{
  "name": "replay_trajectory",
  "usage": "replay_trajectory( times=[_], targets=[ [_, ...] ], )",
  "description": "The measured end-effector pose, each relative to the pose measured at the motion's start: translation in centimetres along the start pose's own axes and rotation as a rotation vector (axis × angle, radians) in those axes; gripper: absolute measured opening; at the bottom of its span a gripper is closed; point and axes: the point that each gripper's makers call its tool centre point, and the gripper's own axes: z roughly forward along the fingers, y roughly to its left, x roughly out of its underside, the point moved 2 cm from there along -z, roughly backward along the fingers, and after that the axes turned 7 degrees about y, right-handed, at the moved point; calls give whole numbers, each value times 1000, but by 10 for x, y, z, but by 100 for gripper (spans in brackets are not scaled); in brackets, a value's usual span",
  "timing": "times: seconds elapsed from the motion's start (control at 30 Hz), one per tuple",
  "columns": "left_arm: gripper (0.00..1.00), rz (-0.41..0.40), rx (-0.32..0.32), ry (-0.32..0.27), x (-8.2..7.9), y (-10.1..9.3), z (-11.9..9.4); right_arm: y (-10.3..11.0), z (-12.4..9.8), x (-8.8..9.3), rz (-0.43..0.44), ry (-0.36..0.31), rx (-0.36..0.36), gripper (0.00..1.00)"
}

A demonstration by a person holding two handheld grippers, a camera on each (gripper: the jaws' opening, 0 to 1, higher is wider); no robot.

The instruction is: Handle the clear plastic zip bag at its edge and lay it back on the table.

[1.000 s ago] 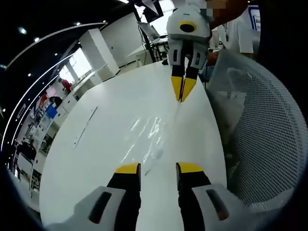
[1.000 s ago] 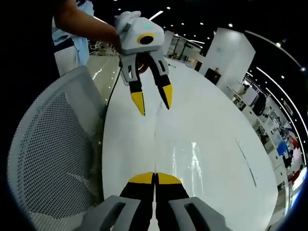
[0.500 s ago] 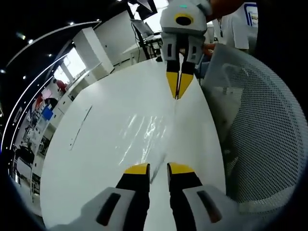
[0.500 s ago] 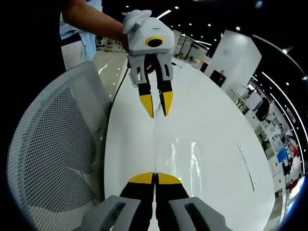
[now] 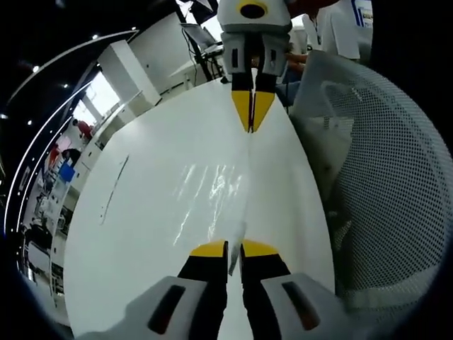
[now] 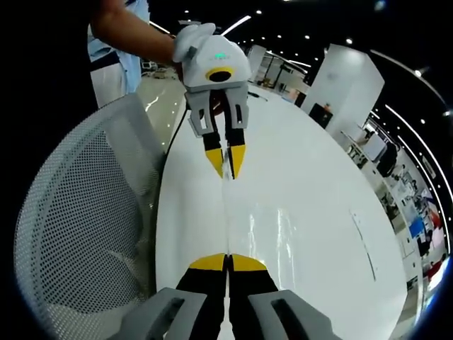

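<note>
The clear plastic zip bag [image 5: 214, 196] stretches over the white table [image 5: 134, 212] between my two grippers, with glare along its creases. At the bottom of the left gripper view, my left gripper [image 5: 233, 249] is shut on the bag's near edge. My right gripper [image 5: 249, 117] comes in from the top there, shut on the far edge. In the right gripper view my right gripper [image 6: 228, 263] is shut on the thin edge of the bag [image 6: 263, 230]. Opposite it, a person's hand holds the left gripper [image 6: 225, 161] with its yellow tips pinched on the same edge.
A white mesh office chair [image 5: 382, 177] stands against the table's long side, also in the right gripper view as the chair [image 6: 85, 212]. A person in a light shirt [image 6: 117, 42] stands behind it. A thin strip [image 5: 113, 188] lies on the table. Office desks fill the background.
My left gripper's jaws went from wide open to shut on the bag's edge. The right gripper stayed shut, and the two grippers drew a little closer together.
</note>
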Motion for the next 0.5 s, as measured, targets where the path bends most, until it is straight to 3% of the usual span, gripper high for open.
replay_trajectory(
  times=[0.5],
  targets=[
    [0,60,-20,-9,4,-1,2,-2,-2,0,26,-7,20,0]
  ],
)
